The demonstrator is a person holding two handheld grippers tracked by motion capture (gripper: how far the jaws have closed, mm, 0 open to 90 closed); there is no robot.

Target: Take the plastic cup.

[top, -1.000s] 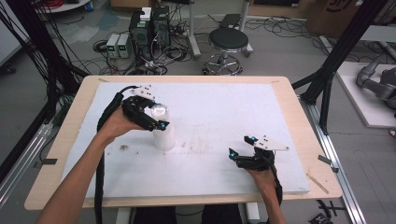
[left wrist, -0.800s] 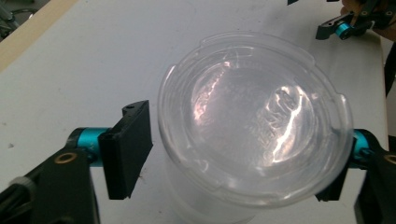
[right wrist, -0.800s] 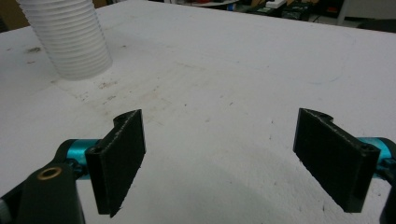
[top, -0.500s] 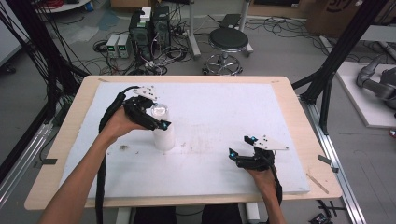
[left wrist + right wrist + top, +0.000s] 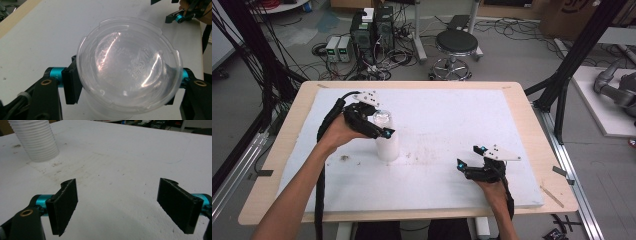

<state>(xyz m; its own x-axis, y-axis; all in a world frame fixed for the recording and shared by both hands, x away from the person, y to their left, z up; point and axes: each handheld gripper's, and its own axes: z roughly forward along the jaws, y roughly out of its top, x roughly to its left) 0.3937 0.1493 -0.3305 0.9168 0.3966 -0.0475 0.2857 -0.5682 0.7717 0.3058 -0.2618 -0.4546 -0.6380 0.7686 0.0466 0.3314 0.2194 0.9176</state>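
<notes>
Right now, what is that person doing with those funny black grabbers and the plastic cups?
A person sits at a white table with a tool in each hand. The left tool is clamped around the top clear plastic cup of a stack of white cups that stands upright near the table's middle-left. The right tool rests low over the table on the right, its jaws wide open and holding nothing.

White-topped table [image 5: 512, 115], ribbed cup stack [image 5: 387, 146] upright
</notes>
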